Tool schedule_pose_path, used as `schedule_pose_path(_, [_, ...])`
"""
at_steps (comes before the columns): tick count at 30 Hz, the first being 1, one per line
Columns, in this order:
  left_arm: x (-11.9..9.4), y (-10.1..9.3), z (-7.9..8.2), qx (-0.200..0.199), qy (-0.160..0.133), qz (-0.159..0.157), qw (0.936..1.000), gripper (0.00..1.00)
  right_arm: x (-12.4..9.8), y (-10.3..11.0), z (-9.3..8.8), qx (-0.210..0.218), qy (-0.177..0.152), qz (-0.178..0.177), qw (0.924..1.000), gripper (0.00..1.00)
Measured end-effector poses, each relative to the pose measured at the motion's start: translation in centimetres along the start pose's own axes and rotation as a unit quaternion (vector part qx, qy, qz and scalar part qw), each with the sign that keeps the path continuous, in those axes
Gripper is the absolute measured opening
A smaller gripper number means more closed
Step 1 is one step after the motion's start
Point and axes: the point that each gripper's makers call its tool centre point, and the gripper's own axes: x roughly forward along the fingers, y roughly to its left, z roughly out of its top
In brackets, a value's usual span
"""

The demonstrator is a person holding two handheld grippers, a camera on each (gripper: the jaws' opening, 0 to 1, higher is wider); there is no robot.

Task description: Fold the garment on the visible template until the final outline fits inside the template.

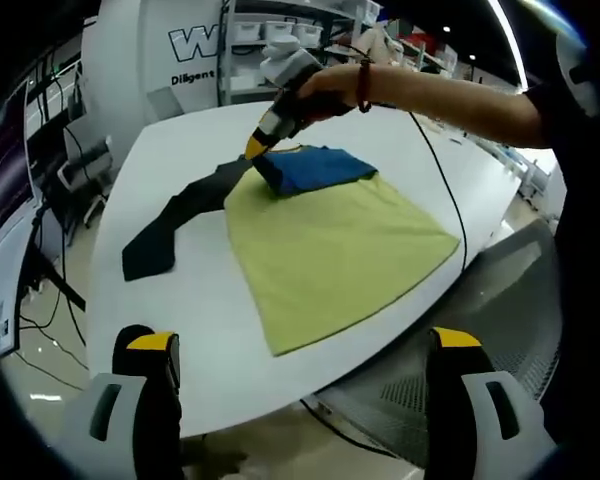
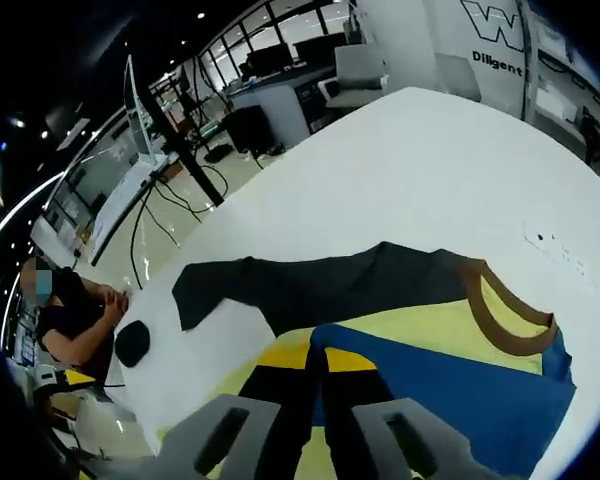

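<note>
A blue garment (image 1: 315, 168) with dark sleeves lies partly folded on the far part of the yellow-green template cloth (image 1: 330, 250). One dark sleeve (image 1: 170, 225) stretches left onto the white table (image 1: 180, 160). My right gripper (image 1: 260, 145), held in a person's hand, is down at the garment's left edge. In the right gripper view its jaws stand close together: the right gripper (image 2: 315, 375) is shut on the blue fabric (image 2: 450, 390), with the dark sleeve (image 2: 310, 285), tan collar (image 2: 500, 320) and template (image 2: 420, 325) beyond. My left gripper (image 1: 305, 345) hangs open near the table's front edge, holding nothing.
A black cable (image 1: 445, 190) crosses the table's right side. A grey mesh chair (image 1: 480, 300) stands beside the near table edge. A small black disc (image 2: 132, 343) lies near a table edge, with a seated person (image 2: 75, 320) beyond. Desks, monitors and shelves ring the table.
</note>
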Motion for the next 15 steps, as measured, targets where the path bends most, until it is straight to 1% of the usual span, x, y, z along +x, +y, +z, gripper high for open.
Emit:
schedule_pose_path(2, [0.0, 0.2, -0.1, -0.001, 0.001, 0.001, 1.0, 0.99, 0.9, 0.0, -0.7, 0.002, 0.01, 0.001, 0.9999, 0.0])
schedule_pose_path(5, [0.1, 0.4, -0.3, -0.003, 0.003, 0.002, 1.0, 0.99, 1.7, -0.1, -1.0, 0.006, 0.013, -0.001, 0.9999, 0.0])
schedule_pose_path(8, [0.1, 0.5, -0.4, -0.006, 0.004, 0.004, 1.0, 0.99, 2.5, 0.1, -1.0, 0.005, 0.019, 0.003, 0.9998, 0.0])
schedule_pose_path(13, [0.1, 0.7, -0.5, -0.008, 0.005, 0.003, 0.9999, 0.99, 3.3, -0.1, -1.2, 0.002, 0.025, 0.0, 0.9997, 0.0])
schedule_pose_path(15, [0.2, 0.8, -0.6, -0.008, 0.007, 0.003, 0.9999, 0.99, 3.5, -0.2, -1.0, 0.002, 0.027, 0.0, 0.9996, 0.0])
